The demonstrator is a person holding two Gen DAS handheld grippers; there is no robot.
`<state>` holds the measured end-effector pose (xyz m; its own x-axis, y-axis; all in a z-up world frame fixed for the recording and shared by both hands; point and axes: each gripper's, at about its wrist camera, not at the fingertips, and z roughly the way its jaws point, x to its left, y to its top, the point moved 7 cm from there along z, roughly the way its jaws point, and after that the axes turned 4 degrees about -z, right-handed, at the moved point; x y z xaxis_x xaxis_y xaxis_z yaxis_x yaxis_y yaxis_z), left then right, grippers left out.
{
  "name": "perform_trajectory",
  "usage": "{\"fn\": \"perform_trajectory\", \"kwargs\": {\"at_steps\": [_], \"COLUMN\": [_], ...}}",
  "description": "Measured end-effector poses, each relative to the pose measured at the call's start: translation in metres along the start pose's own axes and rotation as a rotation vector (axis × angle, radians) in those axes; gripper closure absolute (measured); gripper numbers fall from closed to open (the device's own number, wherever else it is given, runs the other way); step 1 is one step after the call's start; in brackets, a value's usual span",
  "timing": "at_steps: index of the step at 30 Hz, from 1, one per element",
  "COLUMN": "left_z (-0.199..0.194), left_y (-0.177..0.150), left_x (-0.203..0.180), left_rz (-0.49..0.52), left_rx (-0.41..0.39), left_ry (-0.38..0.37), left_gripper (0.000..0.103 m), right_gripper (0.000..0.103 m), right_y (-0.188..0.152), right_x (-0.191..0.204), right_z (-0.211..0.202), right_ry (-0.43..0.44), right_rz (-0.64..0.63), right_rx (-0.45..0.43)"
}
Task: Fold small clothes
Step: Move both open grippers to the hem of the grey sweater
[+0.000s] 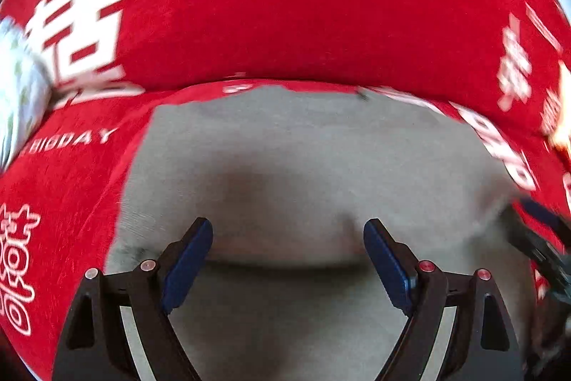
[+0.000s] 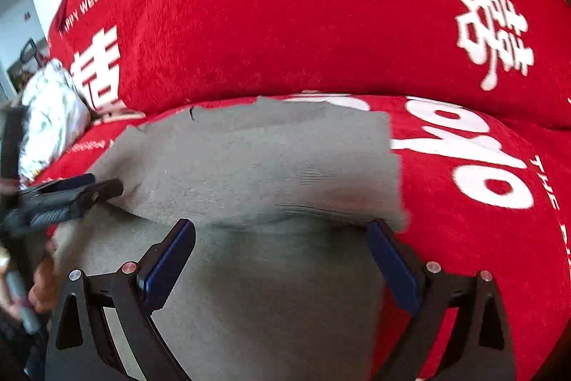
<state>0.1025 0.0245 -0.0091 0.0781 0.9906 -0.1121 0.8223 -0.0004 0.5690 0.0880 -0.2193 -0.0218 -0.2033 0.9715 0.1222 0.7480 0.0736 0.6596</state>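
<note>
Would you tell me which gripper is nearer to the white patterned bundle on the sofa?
Left. The left gripper sits just right of the white patterned bundle; the right gripper lies farther right, beyond it.

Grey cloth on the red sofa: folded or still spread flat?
Partly folded. In the right wrist view the grey cloth shows a doubled layer with a fold ridge crossing between the open right gripper fingers.

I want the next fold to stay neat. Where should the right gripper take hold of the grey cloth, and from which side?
Probably the near right corner of the grey cloth, by the right gripper. That edge lies free on the red cover, so come in low from the right, one finger under it. The middle lies flat, offering no edge.
</note>
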Motion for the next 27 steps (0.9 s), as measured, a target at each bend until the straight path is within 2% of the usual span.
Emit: {"fn": "perform_trajectory", "kwargs": {"at_steps": [2,3,5,8,9,10,13,19,21,23,27], "left_z": [0.005,0.010,0.007,-0.005,-0.011,-0.014,-0.040,-0.082,-0.095,-0.106,-0.112], "left_y": [-0.014,-0.026,-0.038,-0.053,-0.061,-0.067,-0.097,-0.151,-0.170,-0.183,-0.187], "left_x": [-0.016,-0.019,-0.015,-0.003,0.001,0.002,-0.001,0.000,0.003,0.007,0.005], "left_rz": [0.095,0.130,0.114,0.072,0.070,0.077,0.106,0.155,0.196,0.220,0.193], "left_rx": [0.025,0.040,0.027,0.040,0.035,0.034,0.002,0.004,-0.009,-0.020,-0.043], "left_ry": [0.019,0.050,0.054,0.017,0.021,0.028,0.017,-0.002,0.009,0.021,0.020], "left_gripper": [0.015,0.015,0.014,0.010,0.003,0.001,0.001,0.001,0.001,0.001,0.001], "right_gripper": [0.005,0.005,0.005,0.000,0.000,0.000,0.000,0.000,0.000,0.000,0.000], "right_y": [-0.007,-0.015,-0.019,-0.036,-0.043,-0.051,-0.072,-0.123,-0.139,-0.149,-0.146], "right_x": [0.009,0.014,0.022,0.038,0.041,0.043,0.046,0.068,0.070,0.073,0.103], "right_z": [0.022,0.030,0.028,0.018,0.011,0.003,-0.018,-0.062,-0.077,-0.085,-0.090], "right_ry": [0.008,-0.030,-0.110,-0.141,-0.154,-0.160,-0.168,-0.216,-0.212,-0.217,-0.167], "right_rz": [0.003,-0.019,-0.088,-0.138,-0.142,-0.126,-0.069,-0.132,-0.119,-0.086,-0.114], "right_rx": [0.086,0.131,0.134,0.167,0.151,0.133,0.099,-0.009,0.004,0.068,0.034]}}
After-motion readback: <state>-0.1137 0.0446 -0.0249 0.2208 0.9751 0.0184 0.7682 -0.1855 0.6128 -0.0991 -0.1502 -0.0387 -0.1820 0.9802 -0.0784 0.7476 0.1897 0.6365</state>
